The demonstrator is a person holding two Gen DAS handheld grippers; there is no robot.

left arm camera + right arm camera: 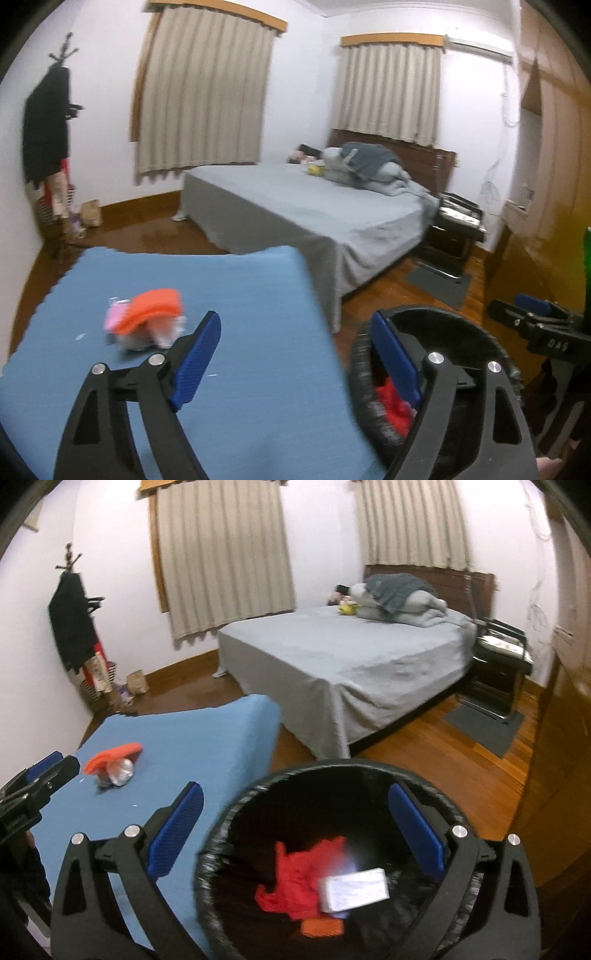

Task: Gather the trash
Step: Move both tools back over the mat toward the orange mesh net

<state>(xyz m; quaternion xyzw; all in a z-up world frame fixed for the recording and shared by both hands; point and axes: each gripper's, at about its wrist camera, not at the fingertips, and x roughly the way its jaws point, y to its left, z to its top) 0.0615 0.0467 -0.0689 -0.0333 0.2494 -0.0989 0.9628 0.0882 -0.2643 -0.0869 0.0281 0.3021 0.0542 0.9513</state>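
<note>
A black trash bin (236, 808) stands by the right edge of a blue table (207, 746). Inside it lie red crumpled trash (295, 878), a white box (354, 888) and an orange scrap (320, 927). On the table sits a pile of trash: an orange piece (155, 308) over pink and white bits; it also shows in the right wrist view (112, 758). My left gripper (295, 358) is open and empty, over the table's right edge and the bin (436, 321). My right gripper (295, 827) is open and empty, above the bin's mouth.
A bed (351, 657) with grey sheet and bundled bedding stands behind the table. A coat rack (48, 129) with dark clothes stands at the left wall. A black chair (502, 653) and grey mat (484, 727) lie right of the bed. Wood cabinets (561, 738) line the right side.
</note>
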